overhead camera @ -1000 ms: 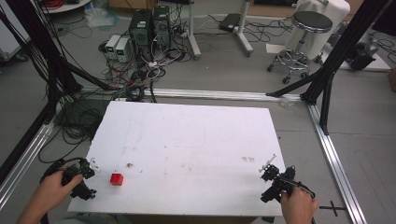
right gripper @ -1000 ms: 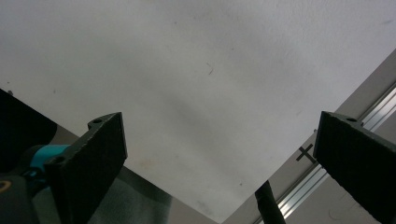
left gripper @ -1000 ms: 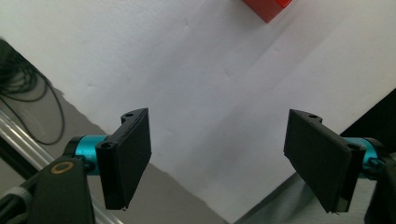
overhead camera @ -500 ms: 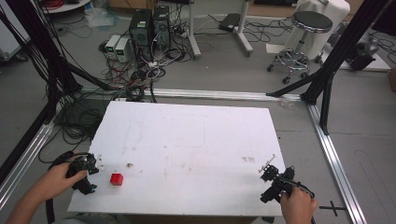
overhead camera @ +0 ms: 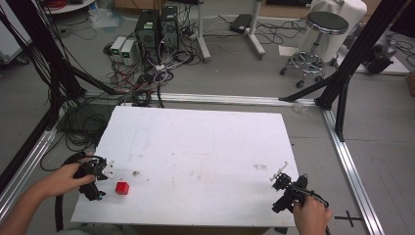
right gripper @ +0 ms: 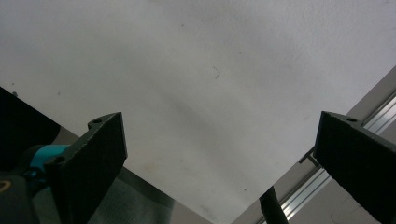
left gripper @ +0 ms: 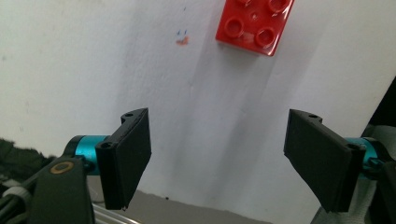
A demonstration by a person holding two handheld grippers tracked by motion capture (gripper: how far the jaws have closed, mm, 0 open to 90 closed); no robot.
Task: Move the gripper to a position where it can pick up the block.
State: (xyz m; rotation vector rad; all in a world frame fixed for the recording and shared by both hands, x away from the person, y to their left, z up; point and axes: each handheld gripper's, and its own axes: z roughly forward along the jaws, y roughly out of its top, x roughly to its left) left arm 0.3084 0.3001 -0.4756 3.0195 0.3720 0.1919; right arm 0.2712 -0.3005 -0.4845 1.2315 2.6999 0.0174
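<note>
White table [overhead camera: 205, 147], rectangular, scuffed and faintly stained. One red four-stud building brick [overhead camera: 122, 188] lies on it near the front left corner; small dark speck [overhead camera: 135, 173] just beyond the brick.

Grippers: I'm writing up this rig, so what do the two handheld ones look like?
Both the left gripper and right gripper have flat, rectangular black jaws on teal metal fittings. From above, each body is black, and a black cable trails from the left one.

The toy brick [overhead camera: 122, 188] sits on the table [overhead camera: 205, 147] near its front left corner, just right of the left gripper [overhead camera: 94, 177]; the right gripper [overhead camera: 288, 190] is at the front right corner.
</note>
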